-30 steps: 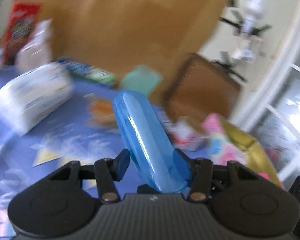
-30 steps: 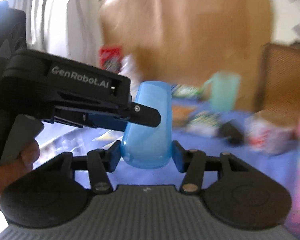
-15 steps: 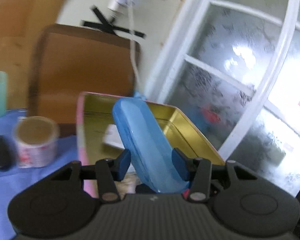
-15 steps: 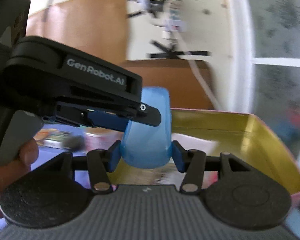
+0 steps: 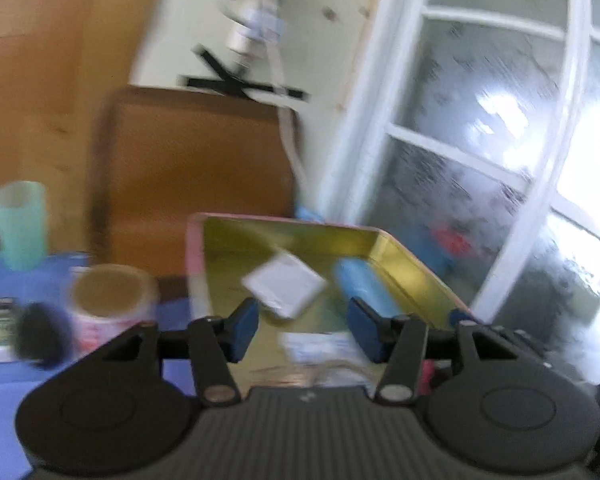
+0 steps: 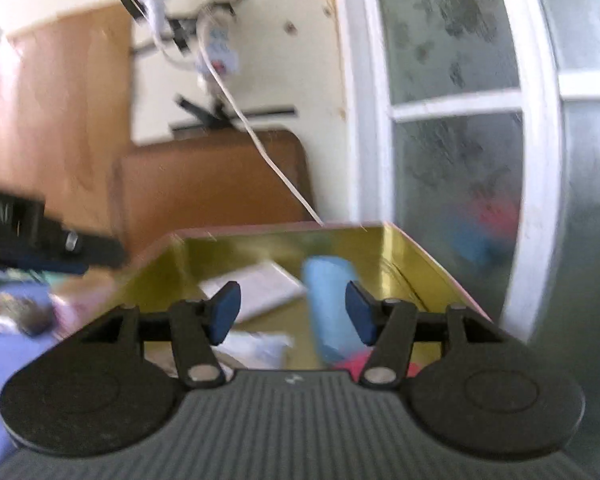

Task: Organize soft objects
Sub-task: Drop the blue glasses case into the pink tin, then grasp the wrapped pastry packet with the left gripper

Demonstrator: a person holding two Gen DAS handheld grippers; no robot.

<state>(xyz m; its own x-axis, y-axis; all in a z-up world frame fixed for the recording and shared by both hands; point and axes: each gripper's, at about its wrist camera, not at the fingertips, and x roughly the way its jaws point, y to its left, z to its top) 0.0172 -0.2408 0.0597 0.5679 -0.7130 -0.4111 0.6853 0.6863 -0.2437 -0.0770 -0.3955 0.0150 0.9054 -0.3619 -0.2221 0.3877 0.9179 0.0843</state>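
Where the blue soft pouch (image 6: pixel 332 308) lies, lower centre of frame, is inside the gold tin (image 6: pixel 416 256), beside a white packet (image 5: pixel 284 286). Left claw (image 5: pixel 304 330) spread wide, grasping nothing; right claw (image 6: pixel 292 312) likewise released, pouch just past its pads. Mid-left in the left view: tape roll (image 5: pixel 110 298), green cup (image 5: pixel 18 224) on the blue-covered bench (image 5: pixel 28 380). All blurred.

Motion blur is softening both views. The blue soft object (image 6: pixel 332 312) is lying in the gold tin (image 5: pixel 416 276), its near end hidden behind the right gripper (image 6: pixel 292 312) body. Print on the white packet (image 5: pixel 284 288) is reading as illegible. The green mug (image 5: pixel 18 224) handle is running past the left frame edge.
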